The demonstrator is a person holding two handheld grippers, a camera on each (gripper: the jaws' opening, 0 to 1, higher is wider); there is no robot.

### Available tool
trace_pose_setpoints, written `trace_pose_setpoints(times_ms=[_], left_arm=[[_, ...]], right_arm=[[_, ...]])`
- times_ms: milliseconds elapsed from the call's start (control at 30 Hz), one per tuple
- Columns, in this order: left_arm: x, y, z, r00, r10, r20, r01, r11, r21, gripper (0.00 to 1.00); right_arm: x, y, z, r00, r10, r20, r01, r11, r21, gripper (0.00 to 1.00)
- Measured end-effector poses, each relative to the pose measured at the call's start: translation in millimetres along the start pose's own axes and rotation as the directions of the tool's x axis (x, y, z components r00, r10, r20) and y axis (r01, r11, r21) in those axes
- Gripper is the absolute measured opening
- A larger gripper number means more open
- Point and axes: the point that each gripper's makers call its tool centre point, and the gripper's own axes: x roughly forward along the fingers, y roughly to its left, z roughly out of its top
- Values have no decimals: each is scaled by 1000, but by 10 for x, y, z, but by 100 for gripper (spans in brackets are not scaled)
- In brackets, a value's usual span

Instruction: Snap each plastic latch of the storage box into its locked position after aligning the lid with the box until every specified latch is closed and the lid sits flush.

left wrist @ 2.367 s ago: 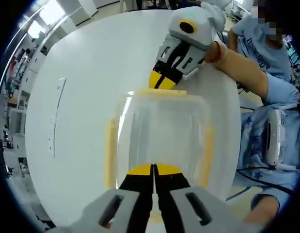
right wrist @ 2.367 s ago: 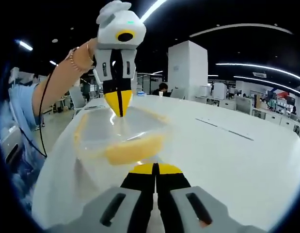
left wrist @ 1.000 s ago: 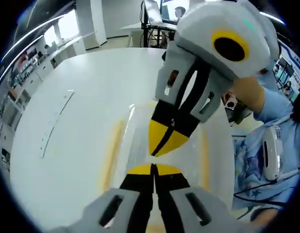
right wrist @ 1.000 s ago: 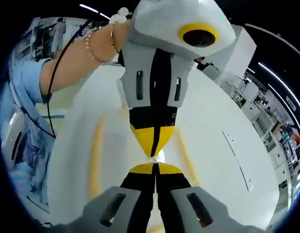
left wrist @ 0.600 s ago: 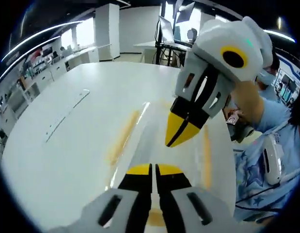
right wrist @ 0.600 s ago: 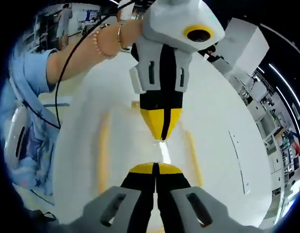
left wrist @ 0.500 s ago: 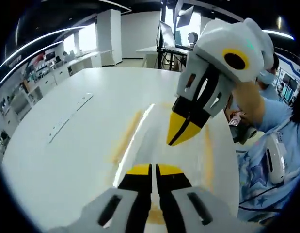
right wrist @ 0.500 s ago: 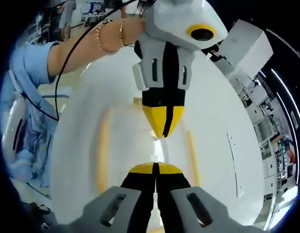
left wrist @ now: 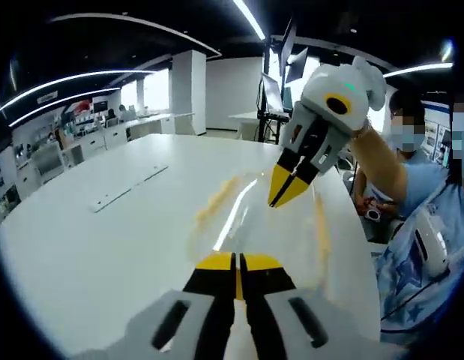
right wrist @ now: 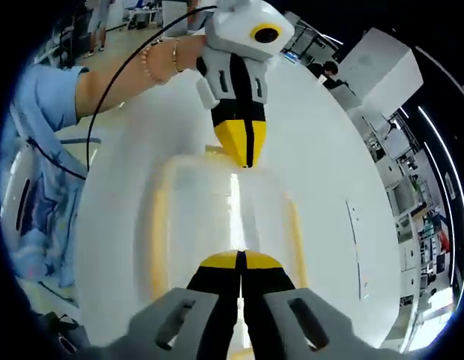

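Lying lengthwise between tongs: storage box (right wrist: 224, 225) | left tongs (left wrist: 237, 262), right tongs (right wrist: 241, 259) closed, apparently empty

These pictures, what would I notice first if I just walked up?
Probably the two yellow-tipped grippers facing each other over a see-through storage box with yellow latches along its sides, sitting on a big white table. In the right gripper view, the left gripper points down at the box's far end, while the right gripper sits shut at the near end. A person's sleeve shows at the left.
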Motion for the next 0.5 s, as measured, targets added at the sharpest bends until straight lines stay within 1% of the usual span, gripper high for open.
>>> trace_pose_setpoints(times_ms=[67,100,133,167,200,233,333,367,433,500], left_arm=[[-28,-31,-67,999,-32,27,32,999,13,1],[-17,-59,-101,998,-29,51,28,1000,12,1],[-65,-7,-78,998,-27,63,26,1000,14,1],[-85,27,-91,997,-21,73,20,1000,14,1],[-98,16,-116,995,-15,95,13,1000,21,1],[-101,12,-124,995,-16,101,14,1000,16,1],[-129,49,-153,985,-36,167,42,999,-31,1],[-142,63,-160,983,-51,178,58,998,-39,0],[-145,70,-166,985,-45,169,52,998,-35,0],[-116,48,-221,989,-24,143,26,1000,-14,0]], right_arm=[[1,3,-2,1000,-12,-11,11,1000,-14,0],[1,-5,-7,1000,-15,-16,15,1000,-20,0],[-1,-7,-9,1000,-15,-17,15,1000,-22,0],[1,-9,-9,1000,-14,-16,13,1000,-20,0],[-2,-9,-13,1000,-11,-15,11,1000,-16,0],[-3,-8,-14,1000,-11,-14,10,1000,-16,0],[8,-9,-11,1000,-5,-7,5,1000,-7,0],[9,-9,-11,1000,-5,-7,5,1000,-6,0],[12,-9,-9,1000,-5,-9,5,1000,-7,0],[15,-8,-9,1000,-6,-12,6,1000,-9,0]])
